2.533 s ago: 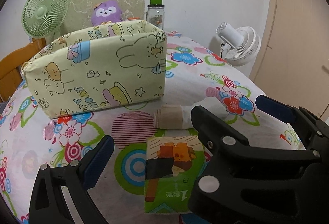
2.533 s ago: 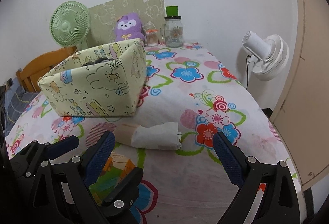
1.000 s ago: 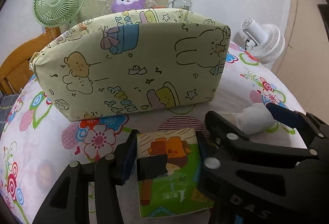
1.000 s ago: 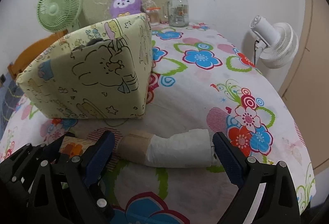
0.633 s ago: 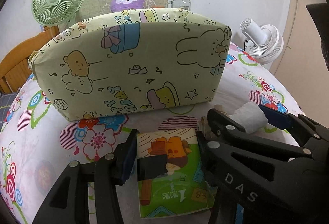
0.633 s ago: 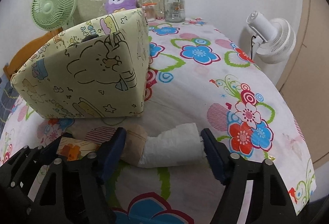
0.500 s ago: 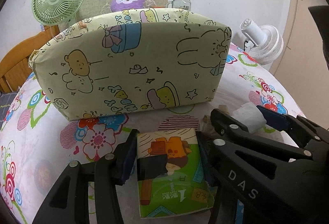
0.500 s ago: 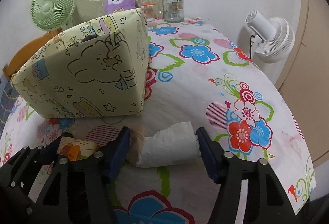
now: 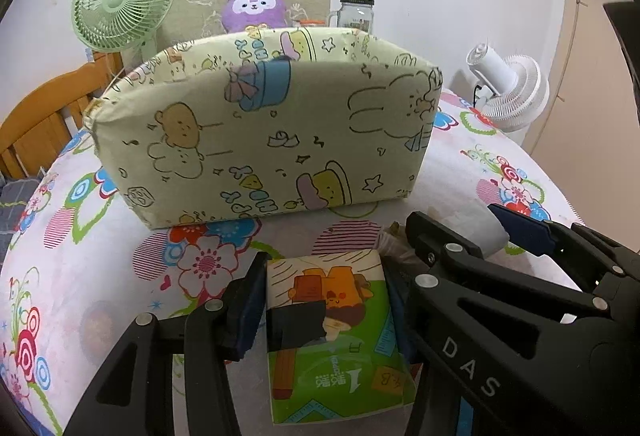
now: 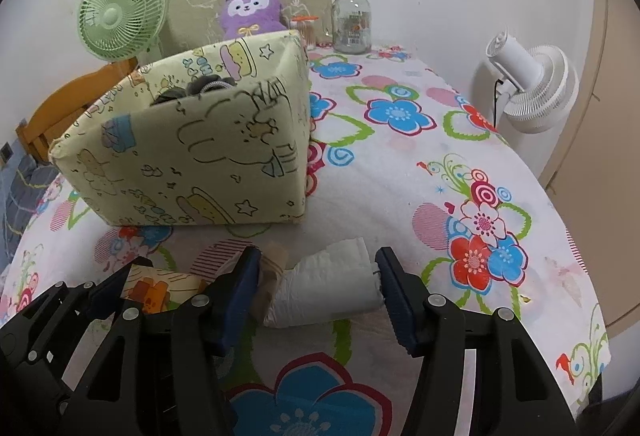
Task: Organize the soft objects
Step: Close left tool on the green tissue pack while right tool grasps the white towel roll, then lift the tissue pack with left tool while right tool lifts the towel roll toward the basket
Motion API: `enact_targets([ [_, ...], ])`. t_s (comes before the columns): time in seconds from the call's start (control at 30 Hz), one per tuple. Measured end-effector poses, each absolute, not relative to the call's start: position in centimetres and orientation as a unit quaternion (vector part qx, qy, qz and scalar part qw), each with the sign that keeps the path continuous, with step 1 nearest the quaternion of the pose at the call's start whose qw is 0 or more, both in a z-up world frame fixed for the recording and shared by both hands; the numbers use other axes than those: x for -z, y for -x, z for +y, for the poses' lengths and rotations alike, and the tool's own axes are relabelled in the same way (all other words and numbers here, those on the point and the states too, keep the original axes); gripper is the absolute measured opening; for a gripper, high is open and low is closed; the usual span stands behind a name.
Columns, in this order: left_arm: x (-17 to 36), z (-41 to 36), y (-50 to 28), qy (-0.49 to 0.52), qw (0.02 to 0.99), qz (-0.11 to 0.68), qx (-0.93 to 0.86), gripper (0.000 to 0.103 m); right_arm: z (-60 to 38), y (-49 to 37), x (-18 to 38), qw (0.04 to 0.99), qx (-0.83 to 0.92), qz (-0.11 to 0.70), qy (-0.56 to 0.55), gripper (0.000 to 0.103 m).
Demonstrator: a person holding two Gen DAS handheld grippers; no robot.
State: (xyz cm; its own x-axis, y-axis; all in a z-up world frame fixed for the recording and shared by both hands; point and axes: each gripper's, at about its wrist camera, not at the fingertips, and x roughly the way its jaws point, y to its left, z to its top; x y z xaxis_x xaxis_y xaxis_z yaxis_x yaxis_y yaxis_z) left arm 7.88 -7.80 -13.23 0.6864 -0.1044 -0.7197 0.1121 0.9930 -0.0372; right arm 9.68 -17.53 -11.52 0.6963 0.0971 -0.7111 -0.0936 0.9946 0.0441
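Note:
My left gripper (image 9: 320, 300) is shut on a green tissue pack (image 9: 332, 332) with a cartoon print, held low in front of the yellow cartoon-print storage box (image 9: 264, 139). My right gripper (image 10: 316, 288) is shut on a white and beige rolled soft bundle (image 10: 328, 284), lifted just off the floral tablecloth (image 10: 400, 175). The right gripper also shows in the left wrist view (image 9: 452, 236), to the right of the tissue pack. The box (image 10: 192, 151) holds dark soft items (image 10: 200, 87). The tissue pack shows at the lower left of the right wrist view (image 10: 160, 288).
A green fan (image 9: 120, 3), a purple plush (image 9: 256, 7) and a green-lidded glass jar (image 10: 352, 19) stand behind the box by the wall. A white fan (image 10: 528, 83) stands off the table's right edge. A wooden chair (image 9: 36, 131) is at the left.
My left gripper closed on the tissue pack and moved toward the box. My right gripper closed on the rolled bundle, squeezing it shorter, and both grippers have risen slightly.

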Motion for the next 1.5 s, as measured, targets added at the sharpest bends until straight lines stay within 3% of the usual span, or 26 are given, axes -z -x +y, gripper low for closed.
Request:
enact_targets([
  [1.5, 4.9, -4.5, -3.7, 0.007, 0.953, 0.302, 0.027, 0.055, -13.8, -5.5, 2.4, 0.952, -0.072, 0.295, 0.022, 0.062],
])
